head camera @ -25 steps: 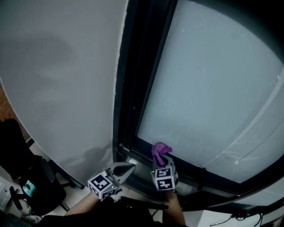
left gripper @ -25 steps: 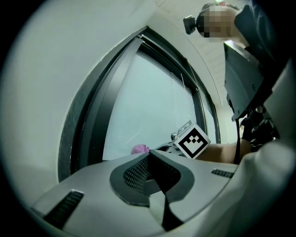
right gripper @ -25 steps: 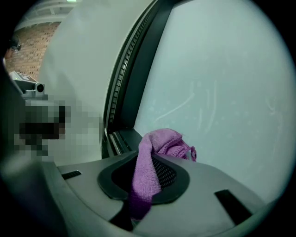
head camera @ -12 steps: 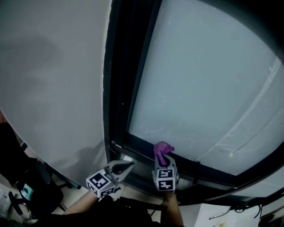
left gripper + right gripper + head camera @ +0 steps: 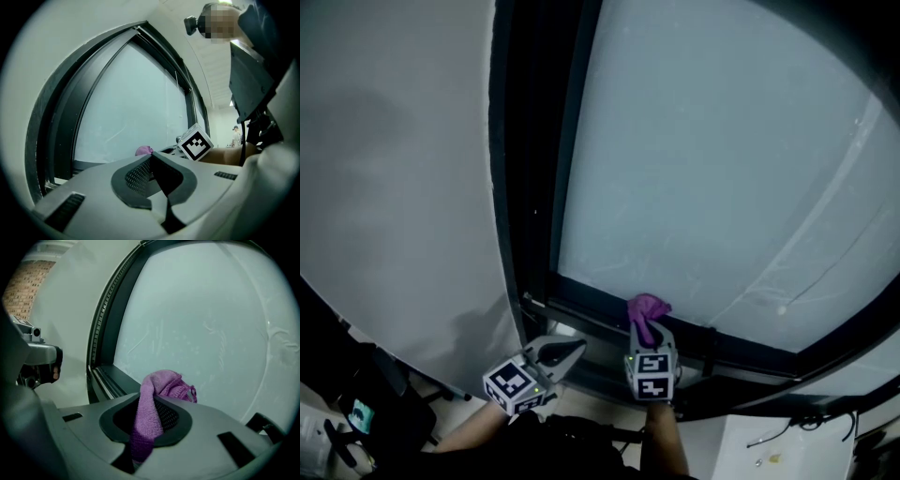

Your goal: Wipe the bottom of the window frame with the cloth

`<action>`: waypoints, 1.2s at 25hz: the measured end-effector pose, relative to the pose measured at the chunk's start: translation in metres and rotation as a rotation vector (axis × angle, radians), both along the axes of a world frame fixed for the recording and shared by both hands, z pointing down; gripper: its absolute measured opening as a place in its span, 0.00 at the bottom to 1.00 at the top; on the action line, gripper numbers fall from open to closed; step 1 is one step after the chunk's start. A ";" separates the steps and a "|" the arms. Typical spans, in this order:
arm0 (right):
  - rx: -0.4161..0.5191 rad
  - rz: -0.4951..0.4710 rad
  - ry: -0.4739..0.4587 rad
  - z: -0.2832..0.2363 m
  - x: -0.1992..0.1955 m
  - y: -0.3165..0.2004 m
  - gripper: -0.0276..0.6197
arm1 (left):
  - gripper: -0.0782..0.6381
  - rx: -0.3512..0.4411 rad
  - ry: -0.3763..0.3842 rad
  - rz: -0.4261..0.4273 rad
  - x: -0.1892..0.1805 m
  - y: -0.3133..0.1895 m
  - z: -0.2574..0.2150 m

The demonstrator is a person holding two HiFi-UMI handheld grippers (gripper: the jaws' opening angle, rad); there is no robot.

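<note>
Right gripper (image 5: 645, 330) clamped on purple cloth (image 5: 159, 385) at the bottom of the window frame (image 5: 591, 302).
Nearest, the left gripper (image 5: 150, 158) has its jaws pressed together with nothing between them; it sits left of the right gripper and apart from it. The right gripper's jaws pinch the cloth, whose bunched end protrudes past the jaw tips and lies over the dark bottom rail, at the foot of the frosted glass (image 5: 703, 169). Contact with the rail cannot be confirmed.
</note>
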State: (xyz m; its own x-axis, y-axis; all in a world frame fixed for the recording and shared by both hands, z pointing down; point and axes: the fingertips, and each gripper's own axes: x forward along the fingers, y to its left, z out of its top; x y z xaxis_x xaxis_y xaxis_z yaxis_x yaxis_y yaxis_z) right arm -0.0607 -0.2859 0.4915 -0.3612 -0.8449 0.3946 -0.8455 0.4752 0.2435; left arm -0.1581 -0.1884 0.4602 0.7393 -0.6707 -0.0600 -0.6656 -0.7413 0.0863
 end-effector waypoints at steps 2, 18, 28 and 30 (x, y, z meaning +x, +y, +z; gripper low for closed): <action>0.000 0.014 -0.003 0.000 0.004 0.000 0.14 | 0.11 0.008 -0.009 0.010 0.002 -0.002 0.001; 0.040 0.200 -0.024 -0.002 0.066 0.004 0.14 | 0.11 0.007 -0.043 0.164 0.039 -0.014 0.005; 0.124 0.327 -0.209 -0.007 0.093 0.014 0.15 | 0.11 -0.042 -0.046 0.209 0.050 -0.012 0.019; 0.134 0.342 -0.276 -0.006 0.100 0.016 0.14 | 0.11 -0.045 -0.047 0.222 0.054 -0.009 0.020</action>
State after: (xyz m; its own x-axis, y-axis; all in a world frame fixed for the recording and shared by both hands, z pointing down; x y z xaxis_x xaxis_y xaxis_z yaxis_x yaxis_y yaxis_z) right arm 0.0391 -0.2701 0.4851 -0.1288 -0.9709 0.2020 -0.9902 0.1372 0.0278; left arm -0.1041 -0.1975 0.4804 0.8701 -0.4928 0.0044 -0.4909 -0.8659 0.0954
